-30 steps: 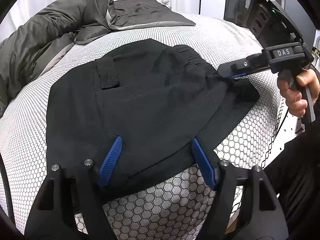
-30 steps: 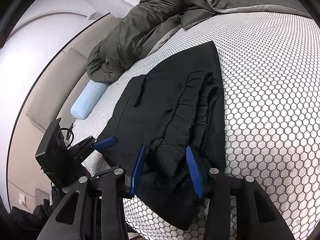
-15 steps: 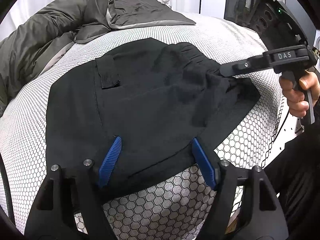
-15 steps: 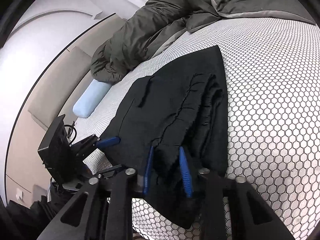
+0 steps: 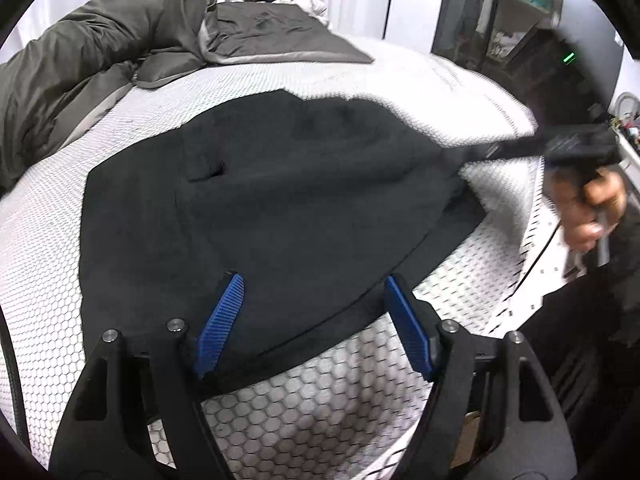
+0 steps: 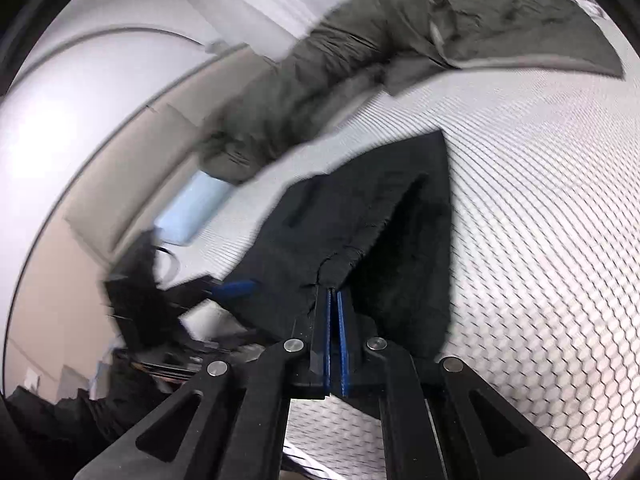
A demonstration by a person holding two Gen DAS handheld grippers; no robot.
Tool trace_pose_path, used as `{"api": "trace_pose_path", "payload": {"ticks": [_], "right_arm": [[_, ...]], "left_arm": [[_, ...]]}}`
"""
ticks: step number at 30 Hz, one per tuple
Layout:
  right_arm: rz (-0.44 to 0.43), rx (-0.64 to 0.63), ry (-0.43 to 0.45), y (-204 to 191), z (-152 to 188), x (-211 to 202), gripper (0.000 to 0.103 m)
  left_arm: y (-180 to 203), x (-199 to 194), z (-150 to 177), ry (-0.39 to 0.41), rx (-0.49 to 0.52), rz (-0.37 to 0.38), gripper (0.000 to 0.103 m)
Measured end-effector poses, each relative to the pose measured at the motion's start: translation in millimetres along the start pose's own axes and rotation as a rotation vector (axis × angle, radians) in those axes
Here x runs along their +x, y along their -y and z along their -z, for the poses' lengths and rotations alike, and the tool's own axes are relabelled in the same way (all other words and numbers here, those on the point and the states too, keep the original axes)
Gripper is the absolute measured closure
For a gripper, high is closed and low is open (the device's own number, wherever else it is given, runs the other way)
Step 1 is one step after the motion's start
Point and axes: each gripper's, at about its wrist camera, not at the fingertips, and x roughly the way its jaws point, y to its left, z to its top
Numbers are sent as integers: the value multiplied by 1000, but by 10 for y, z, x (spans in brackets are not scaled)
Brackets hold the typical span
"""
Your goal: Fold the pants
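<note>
The pants (image 6: pixel 348 240) lie black and already part-folded on the bed (image 6: pixel 540 200), and your right gripper (image 6: pixel 334 304) has just closed its jaws on the bunched edge at the near right end, so a pinch of fabric sits between the blue pads and peaks up off the mattress. Your left gripper (image 5: pixel 312 320) hangs with its jaws wide apart over the near hem of the pants, the cloth lying between the pads but not pressed by them.

You seem to be at the start of a fold: one corner taken, the other not yet. The next move likely calls for you to close the left gripper on the near edge, then carry both corners together across the cloth so the layers land square. Keep the lift even, or the loose layers under the right pinch may slide apart.

Farther out, a grey duvet (image 5: pixel 100 60) is heaped along the far left of the bed, well apart from the pants, and a pale blue pillow (image 6: pixel 192 208) lies beyond the far left edge in the right wrist view. Neither stands in the way. The right wrist view is blurred, so finer detail there is uncertain.
</note>
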Motion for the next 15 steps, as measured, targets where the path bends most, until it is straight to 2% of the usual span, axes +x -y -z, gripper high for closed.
{"api": "trace_pose_path", "payload": {"ticks": [2, 3, 8, 12, 14, 15], "right_arm": [[55, 25, -60, 104, 36, 143, 100], [56, 32, -77, 130, 45, 184, 100], [41, 4, -62, 47, 48, 102, 100], [76, -3, -112, 56, 100, 189, 100], [80, -10, -107, 51, 92, 177, 100], [78, -20, -97, 30, 86, 148, 95]], "left_arm": [[24, -4, -25, 5, 3, 11, 32], [41, 4, -37, 4, 6, 12, 32], [132, 78, -138, 11, 0, 23, 32], [210, 172, -351, 55, -51, 19, 32], [285, 264, -455, 69, -53, 6, 32], [322, 310, -483, 66, -47, 9, 32]]}}
